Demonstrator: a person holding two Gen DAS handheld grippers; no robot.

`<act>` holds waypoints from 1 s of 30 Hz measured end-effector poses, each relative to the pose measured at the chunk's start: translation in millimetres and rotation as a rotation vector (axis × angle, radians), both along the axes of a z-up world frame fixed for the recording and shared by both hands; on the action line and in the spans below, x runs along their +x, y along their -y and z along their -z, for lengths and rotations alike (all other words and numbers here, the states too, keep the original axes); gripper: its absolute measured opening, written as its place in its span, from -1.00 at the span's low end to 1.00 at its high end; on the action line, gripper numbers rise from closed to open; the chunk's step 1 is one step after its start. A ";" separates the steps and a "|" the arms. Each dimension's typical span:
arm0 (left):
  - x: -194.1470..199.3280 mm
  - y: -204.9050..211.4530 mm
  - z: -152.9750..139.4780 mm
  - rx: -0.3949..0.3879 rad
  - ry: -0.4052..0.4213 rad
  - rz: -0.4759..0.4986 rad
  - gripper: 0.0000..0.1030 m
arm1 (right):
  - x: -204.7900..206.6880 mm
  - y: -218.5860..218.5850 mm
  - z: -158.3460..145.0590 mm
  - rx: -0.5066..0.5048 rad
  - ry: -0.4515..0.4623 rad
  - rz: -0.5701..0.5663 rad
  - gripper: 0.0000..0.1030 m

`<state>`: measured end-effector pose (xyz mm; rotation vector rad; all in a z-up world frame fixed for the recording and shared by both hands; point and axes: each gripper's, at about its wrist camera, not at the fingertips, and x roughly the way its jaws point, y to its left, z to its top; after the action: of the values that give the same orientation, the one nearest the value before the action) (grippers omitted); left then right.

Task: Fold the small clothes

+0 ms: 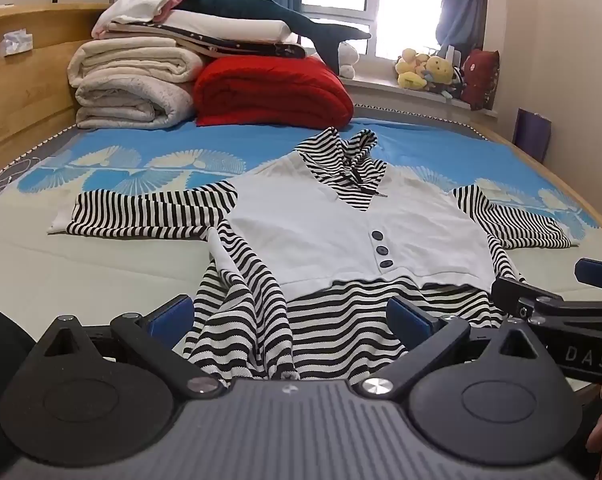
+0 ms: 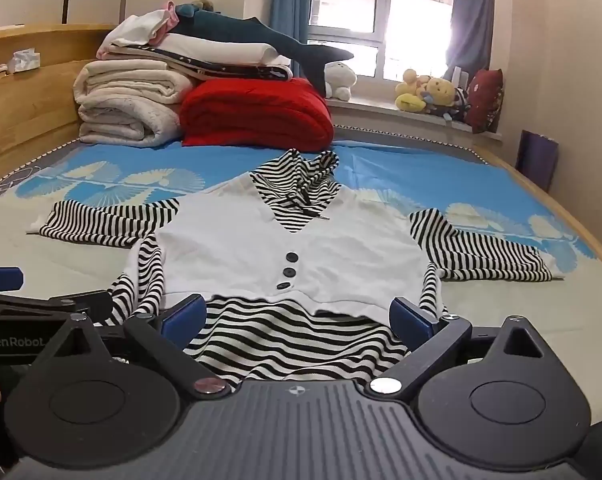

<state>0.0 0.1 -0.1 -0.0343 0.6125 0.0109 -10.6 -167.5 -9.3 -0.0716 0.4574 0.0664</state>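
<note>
A small striped hooded top (image 1: pixel 341 224) lay spread flat and unfolded on the bed (image 1: pixel 101 272). The left gripper (image 1: pixel 289 316) and right gripper (image 2: pixel 297 314) hovered at its hem, jaws wide, holding nothing. All folding seemed left to do.

"DAS" on right gripper (image 1: pixel 589 356); "GenRobot" on left gripper (image 2: pixel 15 340)
</note>
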 end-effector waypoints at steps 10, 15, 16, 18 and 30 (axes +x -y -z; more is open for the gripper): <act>1.6 -3.3 0.4 -0.005 -0.019 -0.008 0.98 | 2.6 -4.2 2.0 -0.024 -0.015 0.002 0.90; 4.3 -0.1 3.6 -0.002 -0.015 -0.001 0.98 | 2.5 -2.3 2.3 -0.026 -0.021 0.014 0.90; 4.2 0.4 4.1 0.001 -0.011 0.001 0.98 | 2.7 -1.6 2.1 -0.027 -0.022 0.016 0.90; 4.1 1.6 4.2 0.004 -0.006 0.005 0.98 | 2.9 -0.4 2.0 -0.026 -0.024 0.022 0.90; 3.9 1.1 5.4 -0.006 0.013 0.004 0.98 | 2.6 0.5 1.6 -0.024 -0.028 0.025 0.90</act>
<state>3.9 -1.0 -5.5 -0.0386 0.5999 0.0054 -8.0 -168.0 -10.9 -0.0882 0.4870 0.0370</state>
